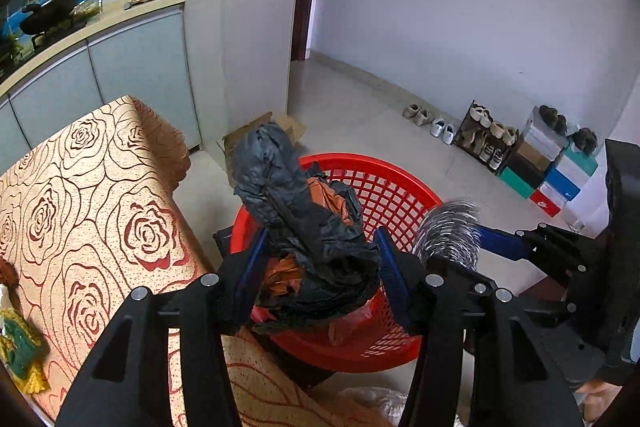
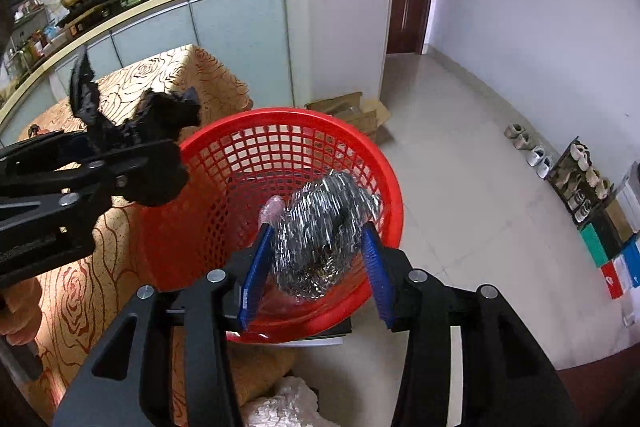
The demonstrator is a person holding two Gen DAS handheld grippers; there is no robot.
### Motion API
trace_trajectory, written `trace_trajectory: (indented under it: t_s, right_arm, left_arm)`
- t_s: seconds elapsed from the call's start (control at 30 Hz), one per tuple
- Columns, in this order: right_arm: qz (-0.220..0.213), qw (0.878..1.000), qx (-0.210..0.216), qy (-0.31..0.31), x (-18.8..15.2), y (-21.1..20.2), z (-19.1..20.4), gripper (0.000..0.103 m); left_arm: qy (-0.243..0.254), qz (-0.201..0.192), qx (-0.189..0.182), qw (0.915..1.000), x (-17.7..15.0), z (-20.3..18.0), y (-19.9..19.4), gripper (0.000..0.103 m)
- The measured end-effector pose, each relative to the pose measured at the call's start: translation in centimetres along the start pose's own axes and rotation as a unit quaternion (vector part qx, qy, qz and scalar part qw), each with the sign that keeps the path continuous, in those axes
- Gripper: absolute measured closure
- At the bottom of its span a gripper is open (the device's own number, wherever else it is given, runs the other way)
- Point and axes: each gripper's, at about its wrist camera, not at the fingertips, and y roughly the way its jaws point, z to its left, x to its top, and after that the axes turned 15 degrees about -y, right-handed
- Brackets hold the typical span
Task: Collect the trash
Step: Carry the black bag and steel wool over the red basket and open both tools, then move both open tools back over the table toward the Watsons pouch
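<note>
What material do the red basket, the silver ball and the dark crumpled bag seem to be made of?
Red basket: looks like moulded plastic, glossy, with a lattice of square holes in its wall.
Silver ball: probably a steel wire scourer, judging by its shiny coiled strands.
Dark crumpled bag: seems to be thin plastic film, dull black-grey with many sharp creases; something orange shows inside, its material unclear.
</note>
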Motion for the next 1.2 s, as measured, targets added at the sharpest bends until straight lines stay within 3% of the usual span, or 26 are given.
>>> trace_trajectory:
  t_s: [0.13,0.2,0.27,0.47,0.93,1.2]
  right_arm:
    - [-0.001,1.000,0.003,0.000,-0.1,-0.1,0.1,0.058]
    - [-0.005,1.000,0.006,0.003,-0.1,-0.3,0.0,0.054]
    - [-0.009,1.000,0.006,0.008,-0.1,-0.5,-0.1,0.051]
    - [-0.014,0.999,-0.002,0.030,-0.4,-1.2,-0.8,0.051]
    - [-0.074,0.997,0.000,0.038,0.3,-6.6,1.8,0.048]
    - [-0.104,0.994,0.023,0.012,1.3,-8.4,6.1,0.039]
  left_arm:
    - [0.005,-0.002,-0.003,1.0000,-0.1,-0.1,0.1,0.046]
    - [0.002,-0.008,-0.006,0.9999,0.0,-0.1,0.0,0.036]
    - [-0.002,-0.014,-0.011,0.9998,0.0,-0.1,-0.3,0.032]
    - [0.008,-0.028,-0.007,0.9996,0.0,-0.3,-1.8,0.030]
    - [-0.022,-0.107,0.056,0.9925,-2.1,3.8,-11.0,0.026]
    - [-0.077,-0.153,0.123,0.9777,-5.2,10.1,-18.2,0.022]
